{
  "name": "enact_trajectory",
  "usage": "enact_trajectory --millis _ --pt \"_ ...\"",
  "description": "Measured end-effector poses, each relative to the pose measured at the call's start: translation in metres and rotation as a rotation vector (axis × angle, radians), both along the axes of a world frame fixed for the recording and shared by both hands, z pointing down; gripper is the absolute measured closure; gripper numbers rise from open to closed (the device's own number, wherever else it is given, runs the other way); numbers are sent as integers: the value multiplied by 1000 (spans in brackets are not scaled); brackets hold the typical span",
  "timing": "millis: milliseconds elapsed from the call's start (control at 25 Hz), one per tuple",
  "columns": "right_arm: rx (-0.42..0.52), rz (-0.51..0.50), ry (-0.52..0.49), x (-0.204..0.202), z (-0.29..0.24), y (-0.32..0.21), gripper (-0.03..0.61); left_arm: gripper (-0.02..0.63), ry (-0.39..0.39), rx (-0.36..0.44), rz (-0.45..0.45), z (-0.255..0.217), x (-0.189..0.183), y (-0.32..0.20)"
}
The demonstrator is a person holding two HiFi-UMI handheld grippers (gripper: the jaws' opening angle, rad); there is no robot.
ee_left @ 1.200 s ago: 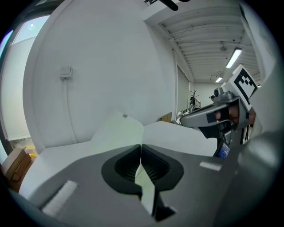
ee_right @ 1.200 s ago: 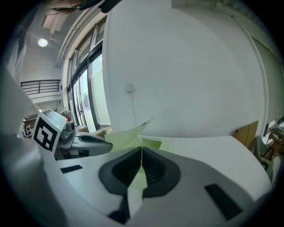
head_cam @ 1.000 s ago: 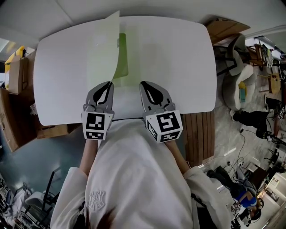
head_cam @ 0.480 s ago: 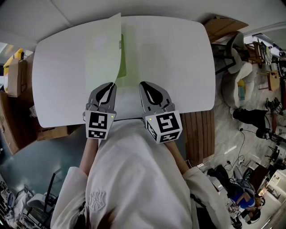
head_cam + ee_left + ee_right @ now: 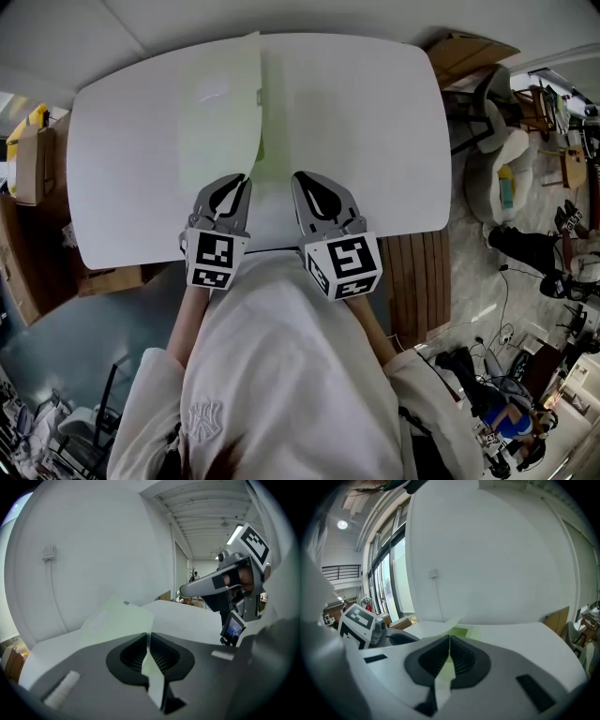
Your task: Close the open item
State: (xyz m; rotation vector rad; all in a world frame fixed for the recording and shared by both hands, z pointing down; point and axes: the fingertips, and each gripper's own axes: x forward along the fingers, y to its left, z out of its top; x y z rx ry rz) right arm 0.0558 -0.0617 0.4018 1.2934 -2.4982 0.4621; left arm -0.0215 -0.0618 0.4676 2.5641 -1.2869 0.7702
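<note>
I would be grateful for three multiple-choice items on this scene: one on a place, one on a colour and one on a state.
1. What does the folder lie on?
A. a cardboard box
B. the white table
C. a chair

2. What colour is its cover?
A. pale green
B. dark red
C. black

3. How does the cover stand?
A. flat and shut
B. torn off, on the floor
C. raised in a curve above the greener sheet below it

Answers:
1 B: the head view shows the folder on the white tabletop.
2 A: the cover shows pale green against the table.
3 C: the right gripper view shows its edge curling above the sheet. Its corner sits between the fingers of the left gripper, which are opening.
</note>
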Motion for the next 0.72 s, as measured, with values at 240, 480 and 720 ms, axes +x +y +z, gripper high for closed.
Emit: enact_trajectory --millis 240,480,720 --pt "-1 2 1 -1 1 -1 568 586 -31 -26 26 16 6 3" --pt "-3 2 2 0 1 -1 568 584 -59 -27 56 23 14 3" --pt "-6 5 2 -1 0 -2 568 583 -79 -36 84 30 20 1"
